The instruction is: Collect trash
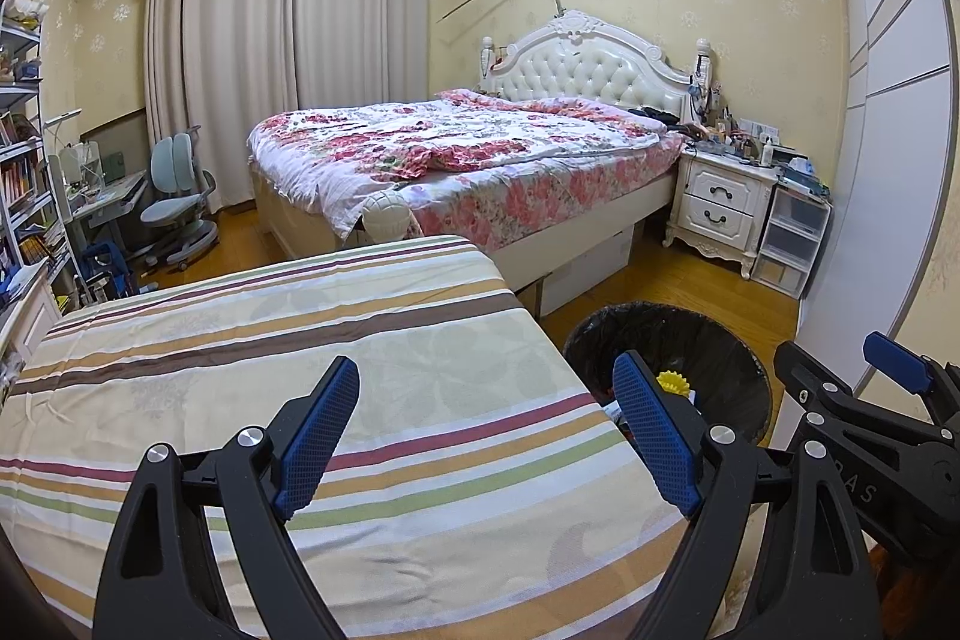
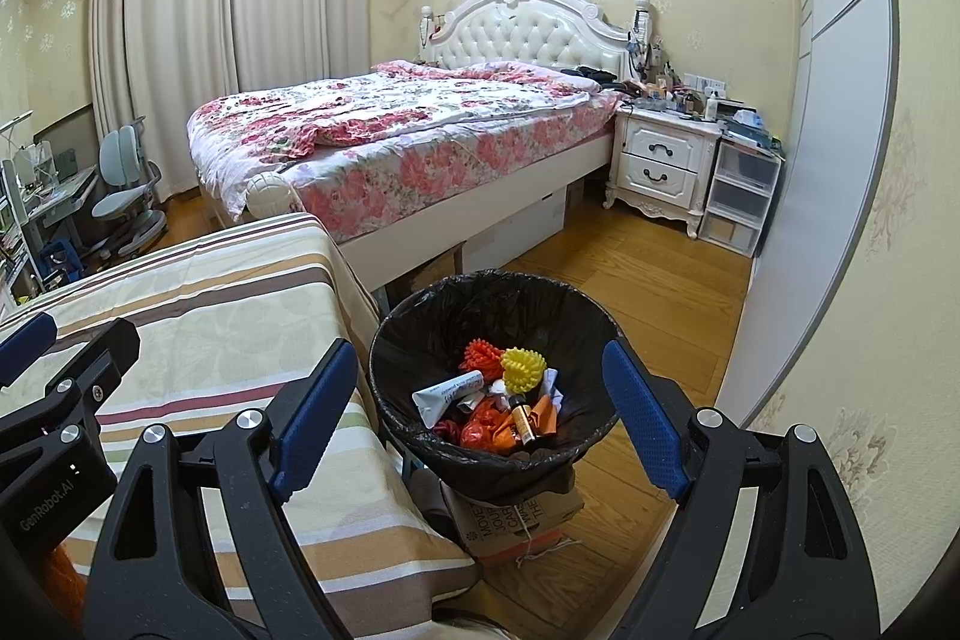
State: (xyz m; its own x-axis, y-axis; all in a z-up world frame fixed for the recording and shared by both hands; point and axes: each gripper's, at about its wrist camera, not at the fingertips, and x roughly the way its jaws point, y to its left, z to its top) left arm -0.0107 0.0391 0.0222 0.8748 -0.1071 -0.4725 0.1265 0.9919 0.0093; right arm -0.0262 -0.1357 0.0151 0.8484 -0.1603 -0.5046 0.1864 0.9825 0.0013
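Note:
A bin with a black liner (image 2: 480, 298) stands on a cardboard box beside the striped table. Inside lie a yellow spiky ball (image 2: 523, 369), an orange spiky ball (image 2: 482, 357), a white tube (image 2: 447, 393), a small brown bottle (image 2: 523, 421) and orange wrappers (image 2: 480, 430). My right gripper (image 2: 480, 415) is open and empty, above the bin. My left gripper (image 1: 486, 436) is open and empty, over the right edge of the striped table (image 1: 240, 340). The bin (image 1: 720, 334) and yellow ball (image 1: 672, 381) show at right in the left wrist view. The right gripper (image 1: 888, 376) shows there too.
A bed with floral bedding (image 2: 390, 124) stands behind the table. A white nightstand (image 2: 660, 166) and plastic drawers (image 2: 741, 196) stand at the far right by a white wardrobe (image 2: 840, 100). A desk chair (image 1: 180, 202) and bookshelves (image 1: 24, 160) stand at left. Wooden floor (image 2: 648, 280) lies beyond the bin.

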